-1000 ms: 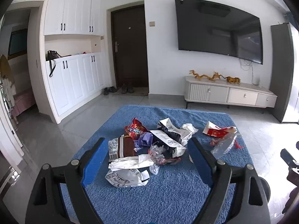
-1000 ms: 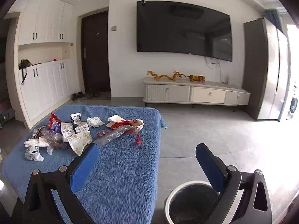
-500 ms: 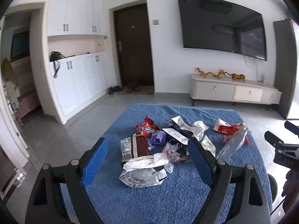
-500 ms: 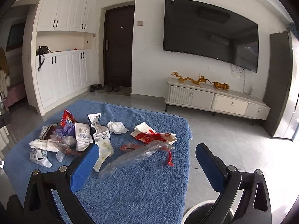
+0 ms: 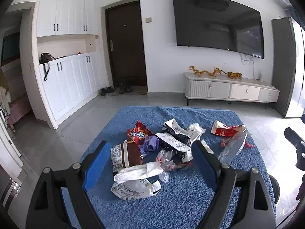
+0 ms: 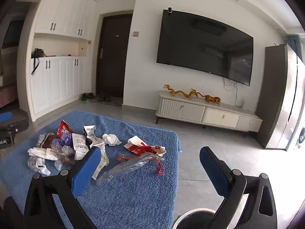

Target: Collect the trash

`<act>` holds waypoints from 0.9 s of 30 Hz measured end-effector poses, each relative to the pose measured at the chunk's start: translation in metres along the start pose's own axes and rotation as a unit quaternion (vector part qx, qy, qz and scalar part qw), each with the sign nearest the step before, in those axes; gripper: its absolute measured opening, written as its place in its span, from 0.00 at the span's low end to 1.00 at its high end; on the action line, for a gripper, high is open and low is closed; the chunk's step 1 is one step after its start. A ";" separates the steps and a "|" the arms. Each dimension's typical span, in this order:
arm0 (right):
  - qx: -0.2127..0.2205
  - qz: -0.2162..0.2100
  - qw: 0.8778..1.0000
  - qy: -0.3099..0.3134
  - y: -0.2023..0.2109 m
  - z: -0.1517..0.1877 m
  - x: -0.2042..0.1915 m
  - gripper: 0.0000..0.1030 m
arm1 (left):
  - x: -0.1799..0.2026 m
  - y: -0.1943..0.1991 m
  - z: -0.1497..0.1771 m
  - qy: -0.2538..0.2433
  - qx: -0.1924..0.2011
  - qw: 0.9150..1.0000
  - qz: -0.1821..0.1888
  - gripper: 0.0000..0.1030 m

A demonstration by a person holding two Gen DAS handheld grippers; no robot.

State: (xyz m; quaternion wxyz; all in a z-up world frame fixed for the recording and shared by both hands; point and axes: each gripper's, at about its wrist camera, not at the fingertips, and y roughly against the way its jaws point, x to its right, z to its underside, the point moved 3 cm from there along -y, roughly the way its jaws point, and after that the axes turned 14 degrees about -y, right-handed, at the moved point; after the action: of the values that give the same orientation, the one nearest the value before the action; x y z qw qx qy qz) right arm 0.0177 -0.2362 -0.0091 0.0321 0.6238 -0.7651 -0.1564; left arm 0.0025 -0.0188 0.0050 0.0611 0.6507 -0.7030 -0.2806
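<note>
Both tools gaped, holding nothing. The trash [image 5: 152, 152] lay heaped on the blue tabletop [image 5: 190, 206], straight ahead of the left tool [image 5: 150, 164], likely nearer than the right tool [image 6: 150, 164].

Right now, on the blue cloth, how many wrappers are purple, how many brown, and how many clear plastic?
Purple wrapper: 1
Brown packet: 1
Clear plastic bags: 2
Total: 4

A television [image 6: 205, 48] hangs above a white cabinet [image 6: 207, 114] bearing golden figurines [image 6: 190, 93]; shoes [image 5: 116, 89] lie by the dark door [image 5: 126, 43].
</note>
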 end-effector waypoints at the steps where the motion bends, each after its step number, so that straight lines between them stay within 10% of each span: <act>1: -0.002 -0.002 1.000 0.005 -0.004 0.001 0.002 1.00 | -0.001 -0.001 0.003 0.006 -0.002 1.000 -0.002 0.84; 15: -0.056 0.052 0.997 -0.002 -0.132 0.012 0.004 1.00 | -0.047 -0.114 -0.008 0.019 -0.017 1.000 0.003 0.84; 27: -0.065 0.089 0.994 -0.027 -0.146 0.013 0.024 1.00 | -0.011 -0.154 -0.040 -0.016 -0.014 0.998 0.065 0.84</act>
State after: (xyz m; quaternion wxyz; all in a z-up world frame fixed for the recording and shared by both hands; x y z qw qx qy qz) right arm 0.1469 -0.2824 -0.0659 0.0662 0.5453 -0.8064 -0.2190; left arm 0.1578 -0.0203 -0.0316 0.0772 0.5982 -0.7405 -0.2963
